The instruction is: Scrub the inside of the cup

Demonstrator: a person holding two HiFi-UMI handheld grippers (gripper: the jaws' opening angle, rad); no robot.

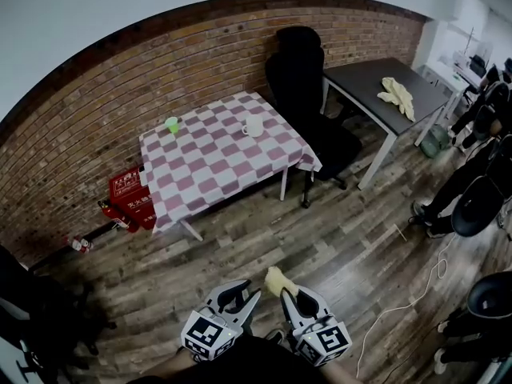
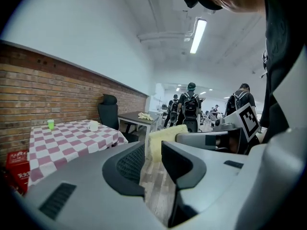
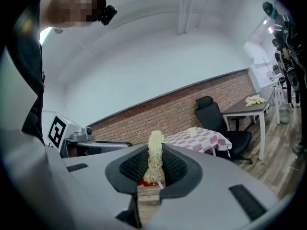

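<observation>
The right gripper [image 3: 153, 170] has its 2 jaws squeezed narrow on a fluffy yellow scrub pad [image 3: 154, 157]. The pad stands up between the black jaws and pokes out past the tips. The left gripper [image 2: 152, 169] holds nothing. Its 2 jaws stand wide apart, and only the brown wood floor [image 1: 320, 230] shows in the gap. Both grippers are low and close to the person, side by side over the floor. The round white cup [image 1: 253, 125] is well apart from both grippers. It stands upright on a small table with a red and white checked cloth [image 1: 208, 174], near the far right end of the table top. A little green cup [image 1: 172, 124] stands near the far left end of the same table, well apart from the white cup. A red box [image 1: 130, 192] sits on the floor by the table's left side, near the red brick wall [image 1: 96, 102]. A black office chair [image 1: 300, 78] stands just beside the table on the right. Next to the chair is a dark grey desk [image 1: 376, 82] with a pale yellow cloth [image 1: 398, 96] lying on it. In the left gripper view, several people [image 2: 190, 104] with backpacks stand far off in the room.
</observation>
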